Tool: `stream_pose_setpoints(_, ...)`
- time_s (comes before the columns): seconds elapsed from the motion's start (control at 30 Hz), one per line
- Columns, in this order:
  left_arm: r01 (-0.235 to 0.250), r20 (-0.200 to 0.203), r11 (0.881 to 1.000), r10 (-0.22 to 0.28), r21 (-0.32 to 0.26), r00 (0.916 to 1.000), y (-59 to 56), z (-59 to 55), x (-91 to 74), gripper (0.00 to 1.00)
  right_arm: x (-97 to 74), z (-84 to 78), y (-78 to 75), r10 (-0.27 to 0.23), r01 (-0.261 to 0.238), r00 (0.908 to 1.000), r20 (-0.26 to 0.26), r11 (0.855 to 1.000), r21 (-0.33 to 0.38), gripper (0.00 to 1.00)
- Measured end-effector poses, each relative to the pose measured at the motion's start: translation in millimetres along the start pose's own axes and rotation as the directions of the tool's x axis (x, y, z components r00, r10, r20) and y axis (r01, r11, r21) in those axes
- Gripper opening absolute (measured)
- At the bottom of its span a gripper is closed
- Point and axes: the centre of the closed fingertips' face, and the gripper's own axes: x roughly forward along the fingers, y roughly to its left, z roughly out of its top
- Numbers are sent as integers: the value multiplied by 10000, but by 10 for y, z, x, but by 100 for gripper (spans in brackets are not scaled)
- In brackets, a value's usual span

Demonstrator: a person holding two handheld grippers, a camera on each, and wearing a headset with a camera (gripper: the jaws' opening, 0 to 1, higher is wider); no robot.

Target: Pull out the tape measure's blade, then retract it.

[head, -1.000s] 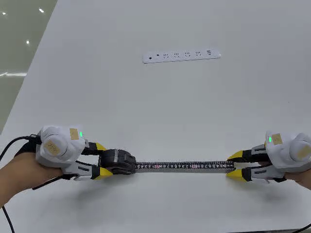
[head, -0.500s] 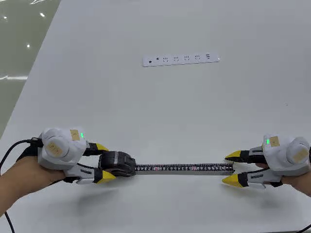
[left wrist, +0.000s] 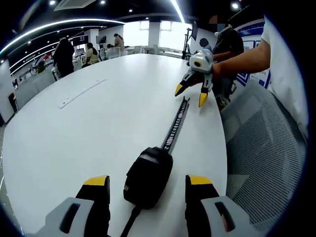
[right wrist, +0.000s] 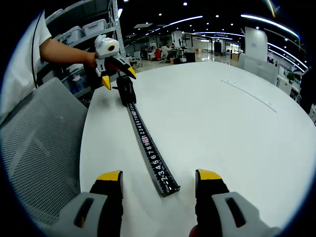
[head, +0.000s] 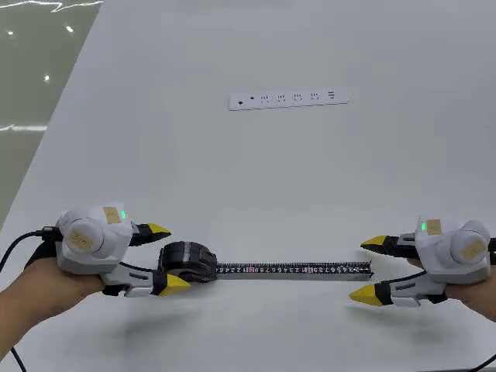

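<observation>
Tape measure (head: 186,262), blade (head: 294,269) out, on table (head: 271,178)

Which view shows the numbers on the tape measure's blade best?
The right gripper view: the blade lies close to the camera there, and its digits are large and readable. The head view shows it as a thin strip with tiny marks. The left gripper view shows it foreshortened, running away beyond the case.

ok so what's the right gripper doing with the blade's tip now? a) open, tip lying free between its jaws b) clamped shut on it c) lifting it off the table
a: the right gripper has its jaws apart, and the tip of the blade lies flat on the table between them, touching neither.
</observation>
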Motion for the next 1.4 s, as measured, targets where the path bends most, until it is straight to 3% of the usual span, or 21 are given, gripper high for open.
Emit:
stream_pose_setpoints(0.47, -546, 481, 9955, 584, -780, 9971, -30, -41, -106, 74, -51, 120, 40, -463, 464, 9989, -53, 9988, 154, 72)
stream_pose_setpoints(0.6, -831, 745, 9896, 922, -1172, 9929, -14, -21, -139, 80, -43, 125, 65, -595, 595, 9982, -31, 9975, 372, 75)
stream_pose_setpoints(0.77, -917, 820, 9879, 1024, -1250, 9914, -71, -27, -148, 83, -43, 119, 108, -725, 727, 9974, -48, 9958, 548, 79)
stream_pose_setpoints(0.93, -1134, 953, 9803, 1299, -1620, 9869, -107, -39, -201, 87, -58, 144, 179, -791, 792, 9969, -50, 9943, 711, 85)
stream_pose_setpoints(1.0, -1429, 1122, 9719, 1656, -1871, 9798, -87, -21, -247, 90, -66, 147, 211, -869, 873, 9962, -87, 9936, 722, 86)
stream_pose_setpoints(1.07, -1311, 1187, 9671, 1596, -2179, 9800, -117, -30, -273, 93, -82, 152, 237, -926, 929, 9957, -70, 9926, 778, 88)
stream_pose_setpoints(1.2, -1464, 1178, 9644, 1753, -2204, 9774, -144, -64, -321, 94, -101, 174, 313, -989, 985, 9951, -1, 9911, 894, 90)
stream_pose_setpoints(1.4, -1754, 1396, 9453, 2197, -2751, 9655, -168, -74, -406, 96, -154, 207, 368, -1446, 1432, 9895, 63, 9846, 1005, 92)
